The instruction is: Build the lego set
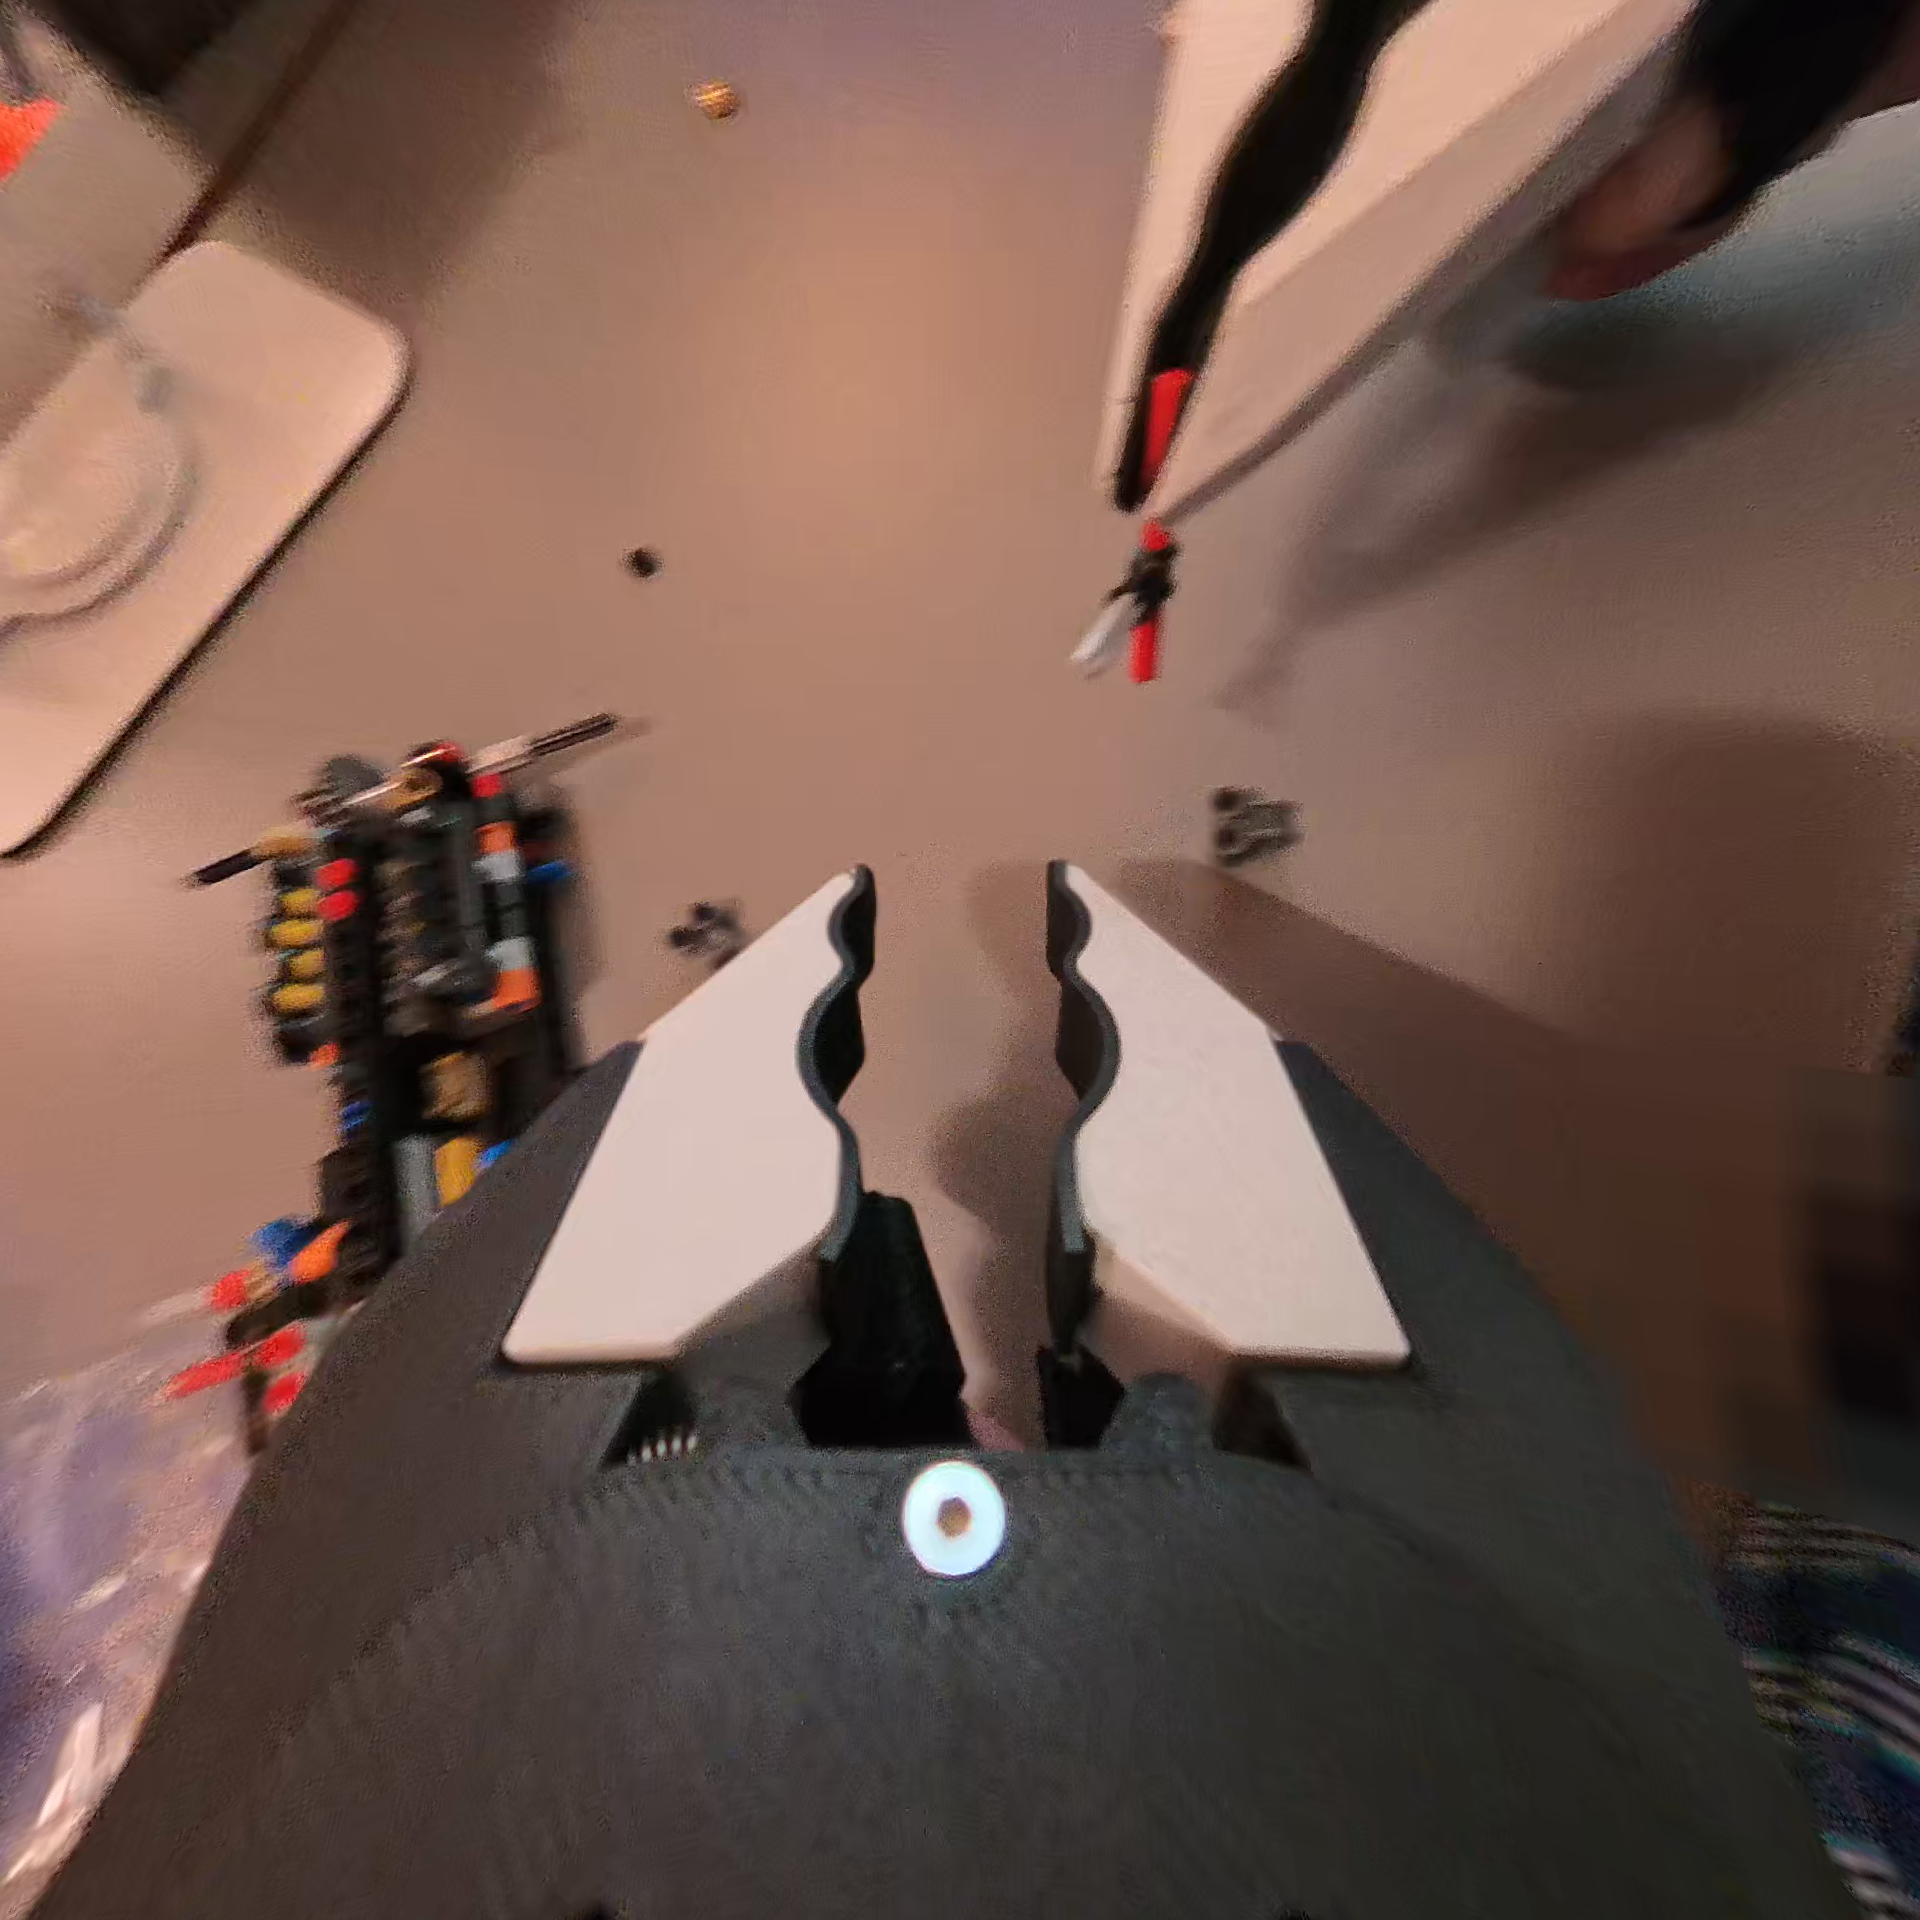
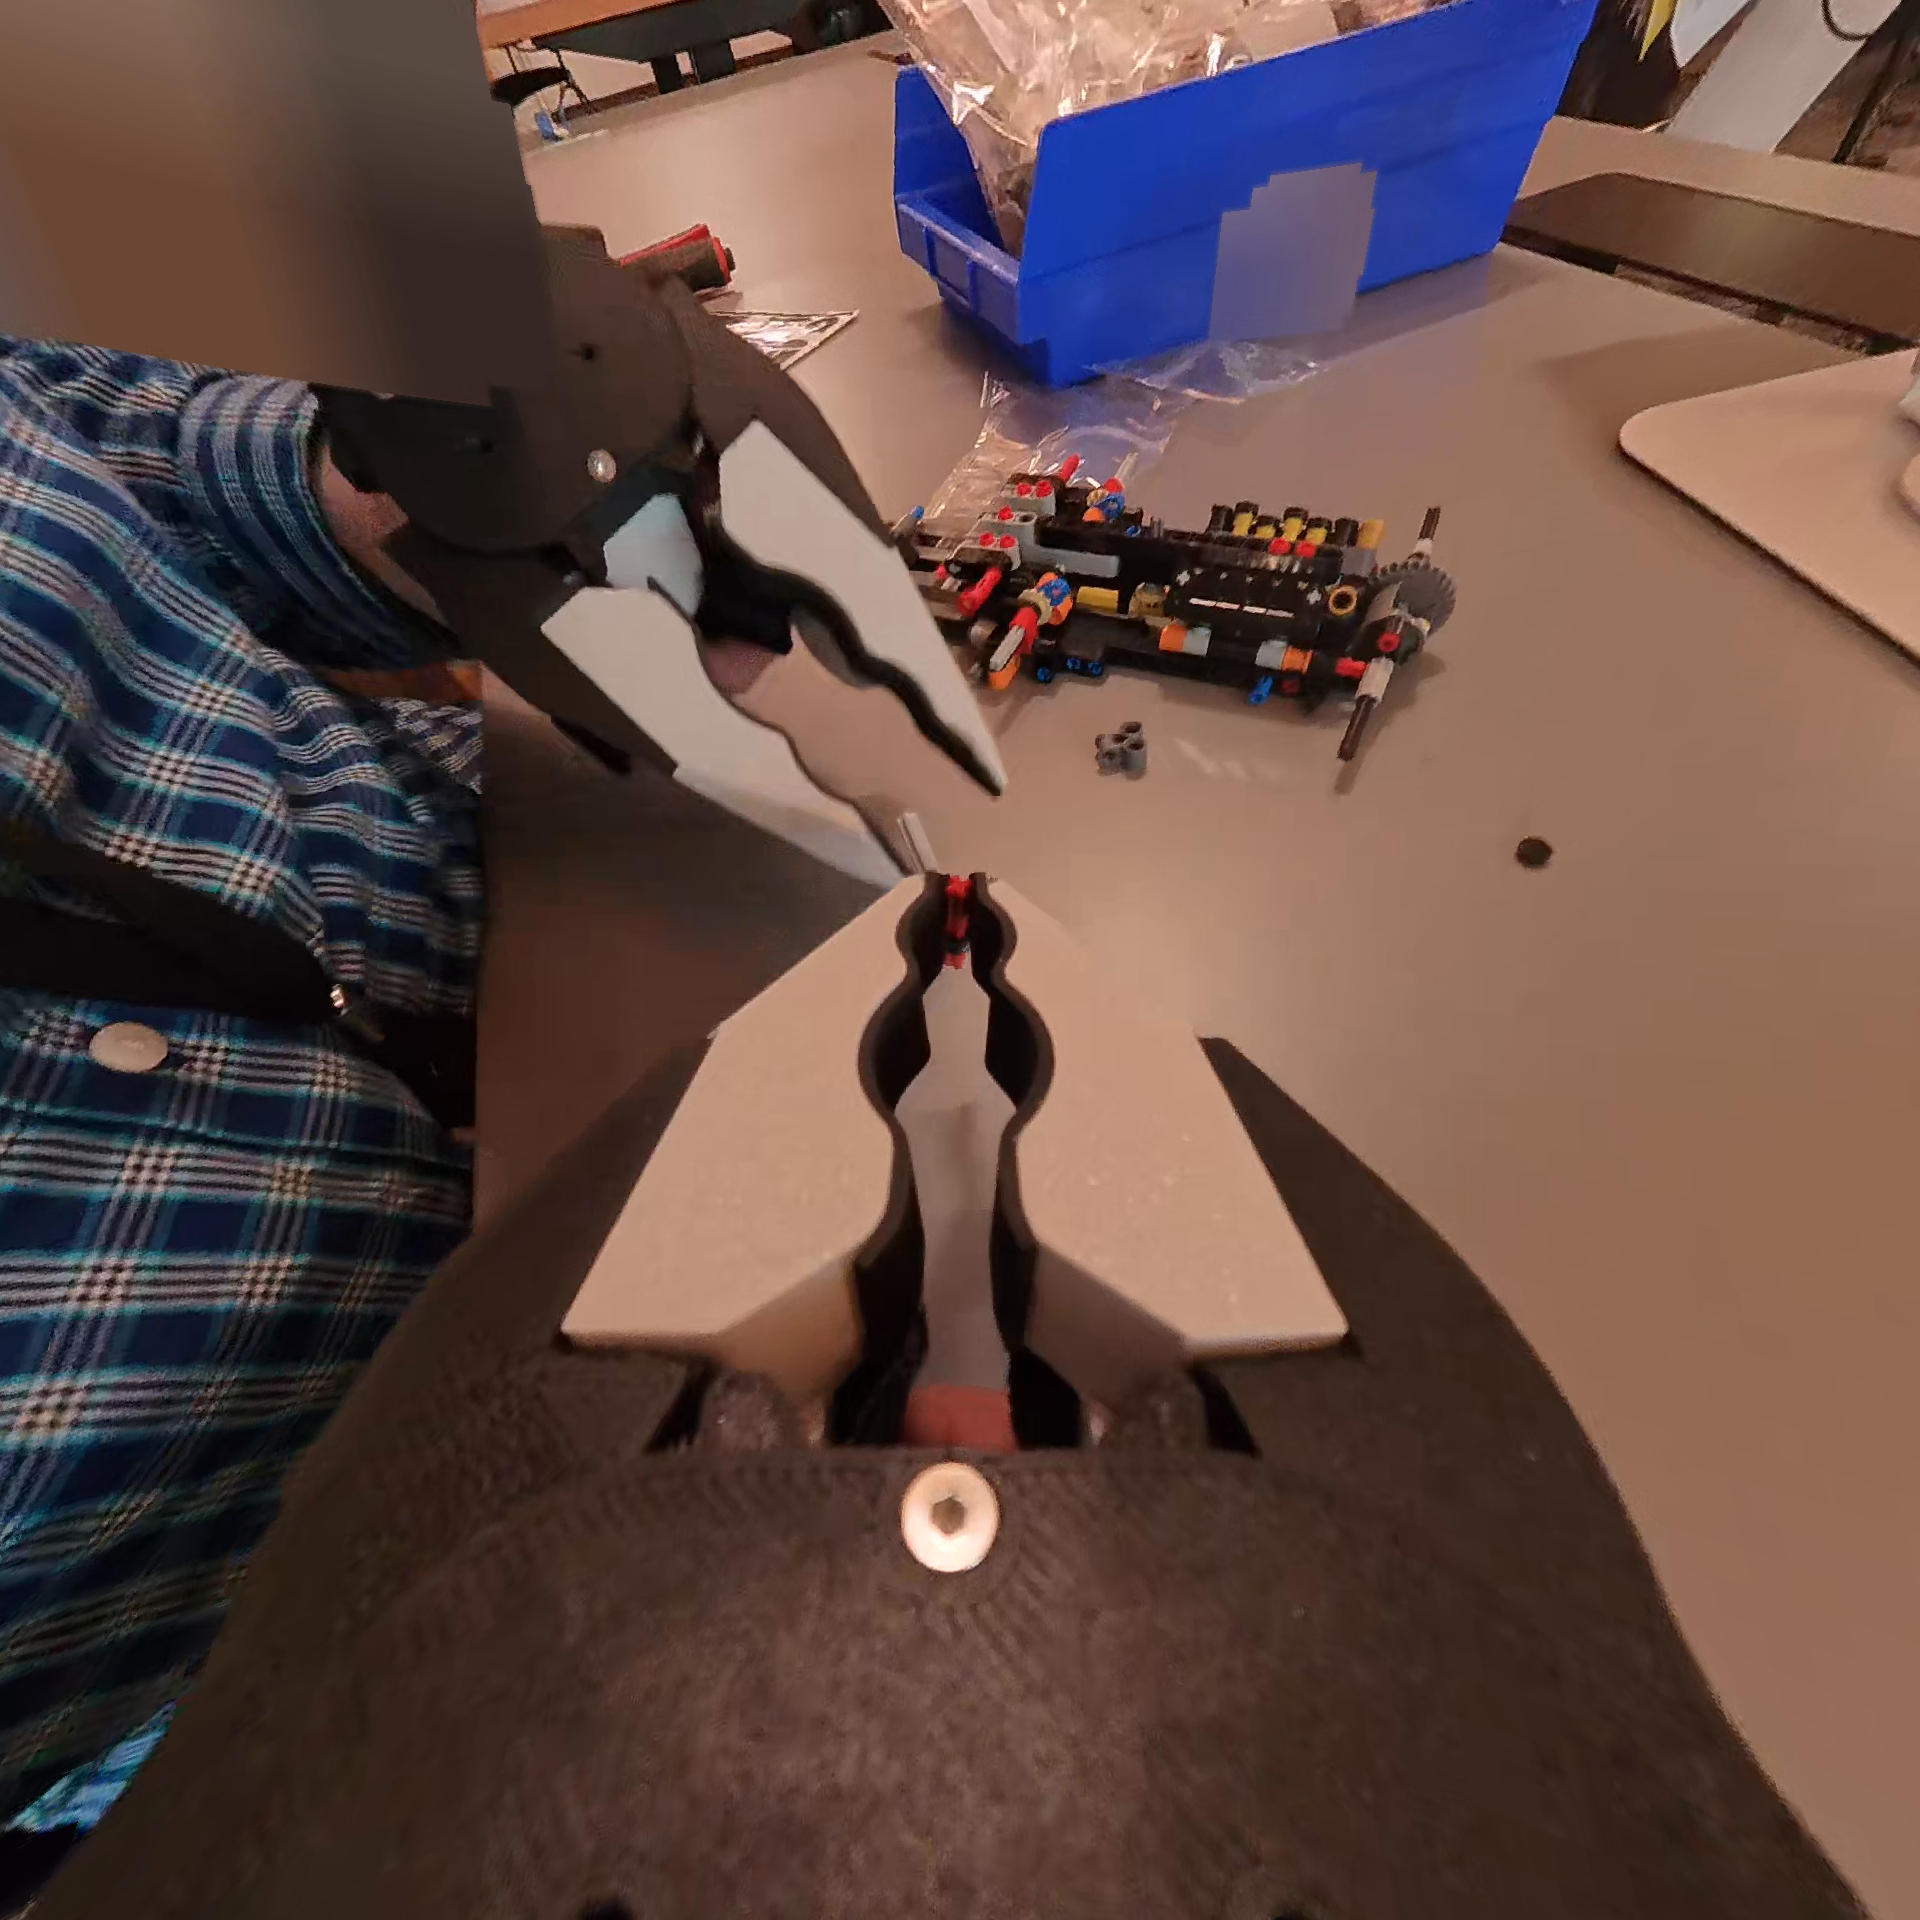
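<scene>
My right tongs (image 2: 954, 914) clench a small red-and-black lego piece (image 2: 954, 906) at their tips, above the table (image 2: 1351, 1039). My left tongs (image 1: 958, 894) hang released, holding nothing. The part-built lego chassis (image 2: 1184, 597) lies on the table beyond, before the blue bin (image 2: 1195, 208).

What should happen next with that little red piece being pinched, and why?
Probably carry it toward the lego chassis. The right hand-held gripper is shut on the small red piece, held up off the table, while the left hand-held gripper is open and empty, free to steady the model.
</scene>
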A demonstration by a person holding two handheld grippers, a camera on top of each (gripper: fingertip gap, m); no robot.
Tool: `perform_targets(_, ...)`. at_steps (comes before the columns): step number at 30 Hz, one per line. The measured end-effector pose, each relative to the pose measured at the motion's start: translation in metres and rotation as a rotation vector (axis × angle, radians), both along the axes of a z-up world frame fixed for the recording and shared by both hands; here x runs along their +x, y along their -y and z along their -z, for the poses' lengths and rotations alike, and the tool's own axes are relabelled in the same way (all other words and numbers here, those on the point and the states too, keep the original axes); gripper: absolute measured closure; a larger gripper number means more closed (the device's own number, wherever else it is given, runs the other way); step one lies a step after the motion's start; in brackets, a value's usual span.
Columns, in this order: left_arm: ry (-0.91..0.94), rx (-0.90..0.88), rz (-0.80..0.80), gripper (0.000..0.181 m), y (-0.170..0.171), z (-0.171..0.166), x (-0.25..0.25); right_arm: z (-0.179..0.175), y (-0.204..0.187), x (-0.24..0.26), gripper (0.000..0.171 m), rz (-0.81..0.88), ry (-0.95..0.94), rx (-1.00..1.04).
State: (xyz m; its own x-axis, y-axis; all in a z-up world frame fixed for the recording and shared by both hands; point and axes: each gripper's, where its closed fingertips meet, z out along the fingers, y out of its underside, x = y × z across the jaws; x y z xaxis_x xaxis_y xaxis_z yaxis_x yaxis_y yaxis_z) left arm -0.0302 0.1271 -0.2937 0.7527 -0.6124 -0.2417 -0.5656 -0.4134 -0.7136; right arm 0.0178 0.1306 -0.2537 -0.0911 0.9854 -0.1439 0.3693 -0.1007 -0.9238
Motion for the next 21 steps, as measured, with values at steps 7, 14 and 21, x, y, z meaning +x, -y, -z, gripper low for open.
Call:
perform_targets(7, -0.161, -0.048, -0.174, 0.151, -0.032, 0.008, -0.056, -0.003, -0.017, -0.019, 0.170, 0.002, -0.023, 0.014)
perform_targets(14, -0.251, -0.119, -0.155, 0.160, -0.041, 0.020, -0.059, -0.003, -0.023, -0.020, 0.170, 0.006, -0.044, 0.000)
perform_targets(21, -0.325, -0.127, -0.078, 0.164, -0.046, 0.023, -0.052, -0.006, -0.026, -0.015, 0.170, 0.006, -0.068, 0.007)
